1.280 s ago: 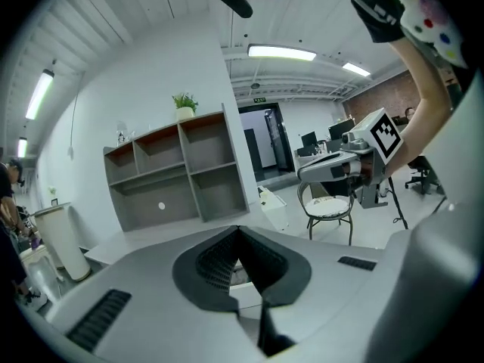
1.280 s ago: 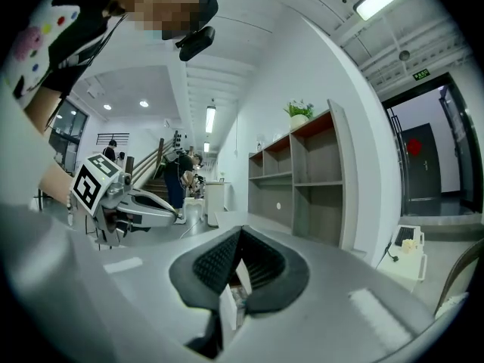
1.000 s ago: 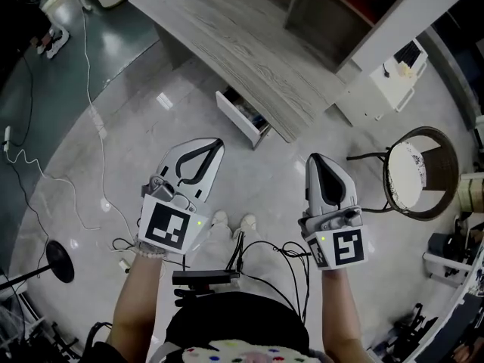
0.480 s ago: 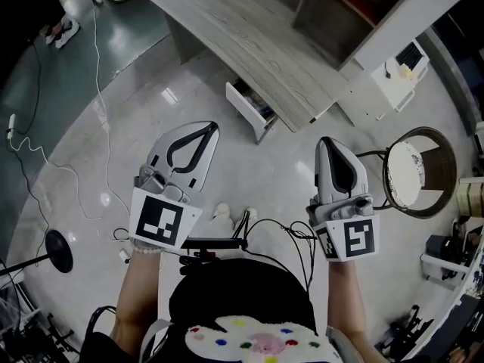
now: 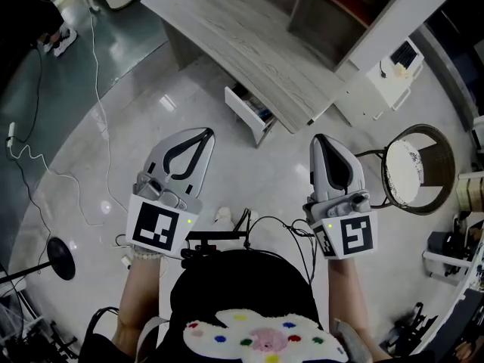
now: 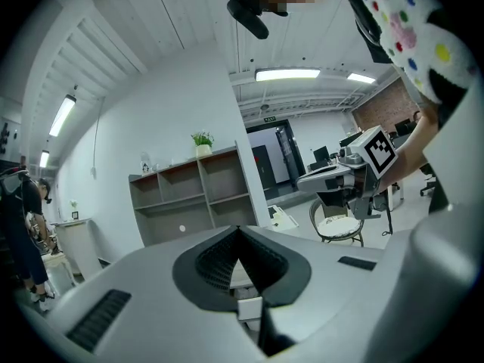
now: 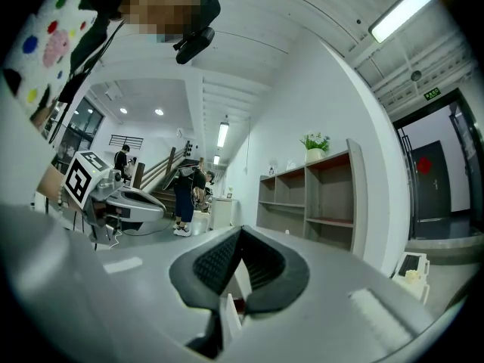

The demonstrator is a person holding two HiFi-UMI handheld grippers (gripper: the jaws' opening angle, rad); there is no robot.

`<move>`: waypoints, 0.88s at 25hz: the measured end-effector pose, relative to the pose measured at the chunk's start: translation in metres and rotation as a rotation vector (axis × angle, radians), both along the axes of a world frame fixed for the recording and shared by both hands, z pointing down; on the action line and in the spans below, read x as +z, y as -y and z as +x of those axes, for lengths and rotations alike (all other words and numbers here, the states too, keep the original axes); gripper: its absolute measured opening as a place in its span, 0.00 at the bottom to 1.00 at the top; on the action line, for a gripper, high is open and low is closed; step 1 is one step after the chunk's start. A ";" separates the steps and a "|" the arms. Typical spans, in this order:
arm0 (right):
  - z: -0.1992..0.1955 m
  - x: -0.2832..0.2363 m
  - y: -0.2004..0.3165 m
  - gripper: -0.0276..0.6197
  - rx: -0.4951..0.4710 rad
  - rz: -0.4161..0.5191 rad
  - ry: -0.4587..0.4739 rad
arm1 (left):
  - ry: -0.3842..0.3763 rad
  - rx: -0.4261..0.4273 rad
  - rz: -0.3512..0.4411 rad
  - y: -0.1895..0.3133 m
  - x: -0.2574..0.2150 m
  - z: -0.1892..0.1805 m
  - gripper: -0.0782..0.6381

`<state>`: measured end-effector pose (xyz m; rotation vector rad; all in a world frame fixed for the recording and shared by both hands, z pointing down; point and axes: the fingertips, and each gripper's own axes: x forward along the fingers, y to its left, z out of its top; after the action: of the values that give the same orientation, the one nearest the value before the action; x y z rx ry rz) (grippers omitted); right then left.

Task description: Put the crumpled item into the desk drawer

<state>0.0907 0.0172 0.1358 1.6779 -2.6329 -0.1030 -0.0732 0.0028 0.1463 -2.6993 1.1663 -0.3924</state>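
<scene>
- Glossy grey floor under everything; white cable trailing across it at the left.
- Grey wood-grain desk, slanting across the top of the head view.
- Shelf unit beyond the desk, at the upper right.
- Round chair at the right, beside the right gripper.
- Left gripper, held out low in front of the body, clenched: tips together in the left gripper view, nothing gripped.
- Right gripper, level with the left and well apart from it, likewise clenched and empty.
- Desk drawer, pulled out from the desk's near edge, ahead of and between both grippers.
- Crumpled item: not made out in any view.
</scene>
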 end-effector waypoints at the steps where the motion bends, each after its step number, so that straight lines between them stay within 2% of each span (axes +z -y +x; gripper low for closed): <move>1: -0.001 0.000 0.001 0.06 0.000 0.001 -0.001 | 0.000 0.002 0.004 0.000 0.000 0.000 0.12; 7: -0.005 -0.002 0.004 0.06 -0.007 -0.001 -0.009 | -0.015 -0.003 -0.002 0.002 0.000 0.000 0.12; 15: -0.011 -0.002 0.007 0.06 -0.021 -0.004 -0.025 | -0.057 -0.028 -0.050 0.007 0.007 -0.004 0.12; 22: -0.016 0.002 0.007 0.06 -0.030 -0.006 -0.037 | -0.049 -0.035 -0.055 0.009 0.010 -0.007 0.12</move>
<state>0.0747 0.0100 0.1376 1.6194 -2.6290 -0.1248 -0.0806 -0.0066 0.1565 -2.7532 1.2349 -0.3702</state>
